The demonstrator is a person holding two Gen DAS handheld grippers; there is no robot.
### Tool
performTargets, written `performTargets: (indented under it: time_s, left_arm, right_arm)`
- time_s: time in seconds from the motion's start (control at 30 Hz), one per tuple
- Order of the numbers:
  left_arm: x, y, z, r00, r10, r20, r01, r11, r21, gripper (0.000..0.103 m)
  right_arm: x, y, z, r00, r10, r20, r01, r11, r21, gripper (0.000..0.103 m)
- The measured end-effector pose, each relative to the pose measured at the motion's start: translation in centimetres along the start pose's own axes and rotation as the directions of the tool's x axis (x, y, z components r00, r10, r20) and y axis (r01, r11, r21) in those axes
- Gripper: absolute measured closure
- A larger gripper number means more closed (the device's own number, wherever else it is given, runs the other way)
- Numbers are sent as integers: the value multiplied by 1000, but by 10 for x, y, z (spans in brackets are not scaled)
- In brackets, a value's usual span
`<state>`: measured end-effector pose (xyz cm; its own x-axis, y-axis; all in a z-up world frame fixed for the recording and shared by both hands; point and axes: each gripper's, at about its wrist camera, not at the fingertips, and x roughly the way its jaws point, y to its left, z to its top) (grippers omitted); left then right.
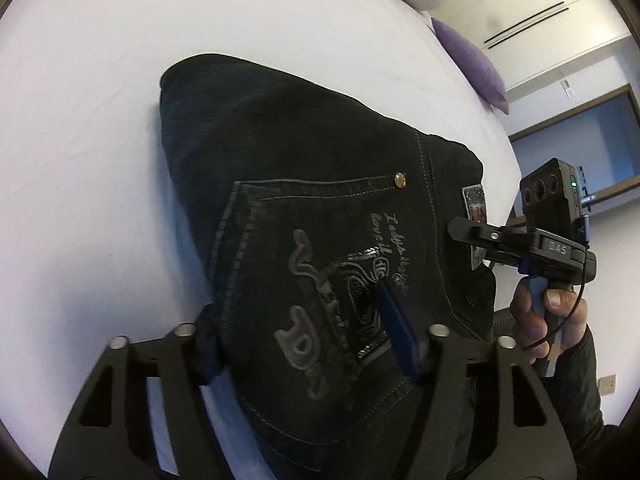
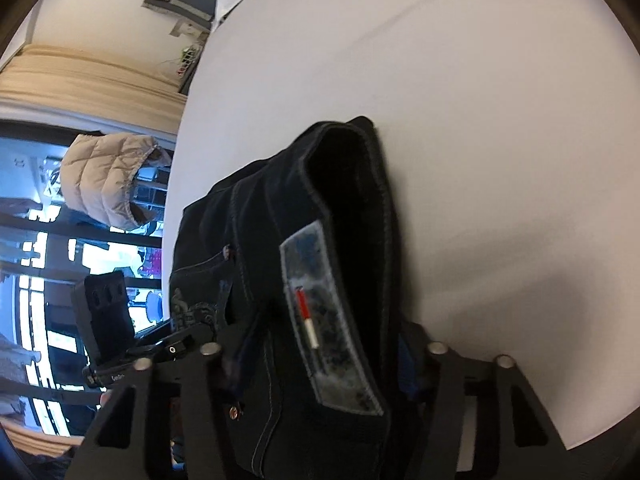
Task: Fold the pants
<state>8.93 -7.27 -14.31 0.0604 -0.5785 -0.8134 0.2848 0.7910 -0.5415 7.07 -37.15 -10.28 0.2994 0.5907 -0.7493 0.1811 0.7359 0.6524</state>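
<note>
Dark pants, folded into a thick bundle, lie on the white bed, back pocket up. Left gripper straddles the near edge, jaws pinching the denim. Right gripper clamps the waistband (grey label between its fingers), a hand on its handle.

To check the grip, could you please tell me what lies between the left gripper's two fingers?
The black pants, at the embroidered back pocket, lie between the fingers of the left gripper; the left wrist view shows it.
</note>
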Motion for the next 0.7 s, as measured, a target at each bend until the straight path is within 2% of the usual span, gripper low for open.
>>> performTargets:
  time_s: [0.13,0.27,0.37,0.47,0.57,0.7]
  left_arm:
    - [-4,5,-2,1000,-15,12,15,1000,-4,62]
    - [-13,4,-5,998,-37,48,37,999,-5,77]
    - [-25,3,-5,996,-52,72,52,999,-3,81]
    - [-47,6,0,992,-68,110,68,998,4,83]
    - [-83,14,17,984,-44,173,41,999,25,83]
    - [-121,35,48,974,6,226,-18,999,47,83]
  right_arm:
    - [5,7,-3,999,-47,2,47,999,-22,62]
    - [-1,28,-11,994,-106,40,109,990,-86,82]
    - [-11,51,-16,989,-130,75,140,980,-142,84]
    - [-20,75,-13,988,-115,106,133,974,-183,84]
    - [-21,98,1,990,-69,120,93,973,-212,85]
    - [-3,133,30,992,-19,124,47,971,-232,85]
